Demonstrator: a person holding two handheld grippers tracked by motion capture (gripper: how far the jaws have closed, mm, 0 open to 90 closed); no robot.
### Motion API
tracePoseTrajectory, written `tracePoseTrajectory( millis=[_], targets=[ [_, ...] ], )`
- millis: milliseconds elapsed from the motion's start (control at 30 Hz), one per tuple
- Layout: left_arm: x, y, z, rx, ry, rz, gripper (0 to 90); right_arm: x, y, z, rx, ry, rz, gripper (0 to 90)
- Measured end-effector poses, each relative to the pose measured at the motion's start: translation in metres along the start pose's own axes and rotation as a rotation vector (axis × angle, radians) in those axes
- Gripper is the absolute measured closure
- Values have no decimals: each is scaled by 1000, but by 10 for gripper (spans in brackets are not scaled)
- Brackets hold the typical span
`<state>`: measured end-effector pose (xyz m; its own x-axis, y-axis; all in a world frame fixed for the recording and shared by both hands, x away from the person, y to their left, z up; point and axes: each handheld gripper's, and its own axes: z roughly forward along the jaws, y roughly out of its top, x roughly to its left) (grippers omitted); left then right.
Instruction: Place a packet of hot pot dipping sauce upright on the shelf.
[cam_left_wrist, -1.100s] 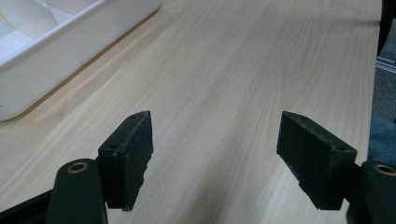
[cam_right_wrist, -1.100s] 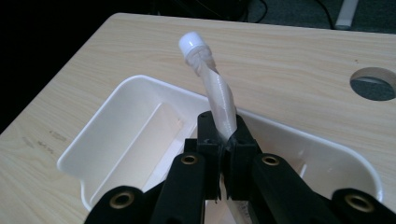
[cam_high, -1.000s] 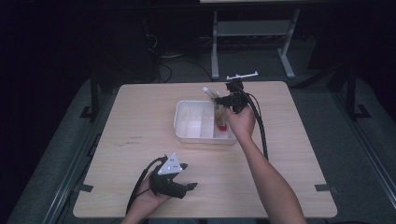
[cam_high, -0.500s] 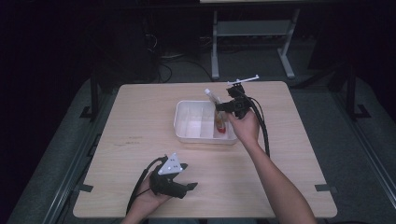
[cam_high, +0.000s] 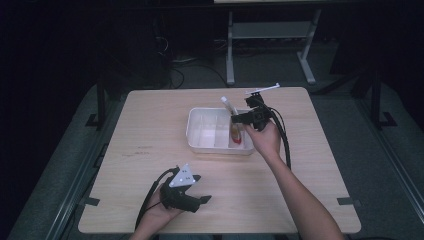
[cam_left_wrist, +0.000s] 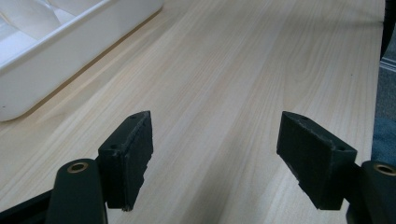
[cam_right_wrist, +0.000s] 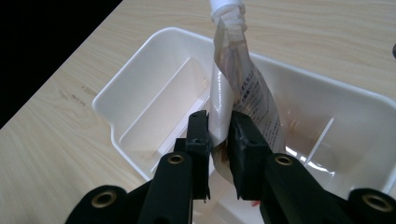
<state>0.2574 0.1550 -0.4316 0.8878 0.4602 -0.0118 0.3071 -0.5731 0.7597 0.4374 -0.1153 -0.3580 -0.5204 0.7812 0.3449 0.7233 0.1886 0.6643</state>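
Observation:
A clear soft pouch (cam_right_wrist: 243, 88) with a white cap and printed text hangs tilted over the white divided tray (cam_right_wrist: 140, 70), and my right gripper (cam_right_wrist: 218, 126) is shut on its lower part. From above, the pouch (cam_high: 230, 106) leans up to the left and its reddish bottom end sits inside the tray's (cam_high: 212, 149) right compartment, with the right gripper (cam_high: 239, 120) over the tray's right side. My left gripper (cam_high: 204, 199) rests low near the table's front edge. Its jaws stand wide open over bare wood, left gripper (cam_left_wrist: 215, 140) holding nothing.
The tray's corner (cam_left_wrist: 56, 46) lies ahead and to the left of the left gripper. A metal stand (cam_high: 270, 45) and cables sit on the dark floor beyond the table's far edge. The wooden table (cam_high: 150, 125) has bare surface left of the tray.
The right gripper has come slightly nearer and lower with the pouch, whose bottom end now sits deeper in the tray. The left gripper has not moved.

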Motion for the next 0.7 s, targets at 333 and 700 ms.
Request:
tracePoseTrajectory(
  millis=[333,700],
  targets=[
    [0,0,0,-2,4,0,265,-1,-5,-4,5,9,-12,816],
    [0,0,0,-2,5,3,265,1,-10,-5,7,23,-14,821]
  ],
)
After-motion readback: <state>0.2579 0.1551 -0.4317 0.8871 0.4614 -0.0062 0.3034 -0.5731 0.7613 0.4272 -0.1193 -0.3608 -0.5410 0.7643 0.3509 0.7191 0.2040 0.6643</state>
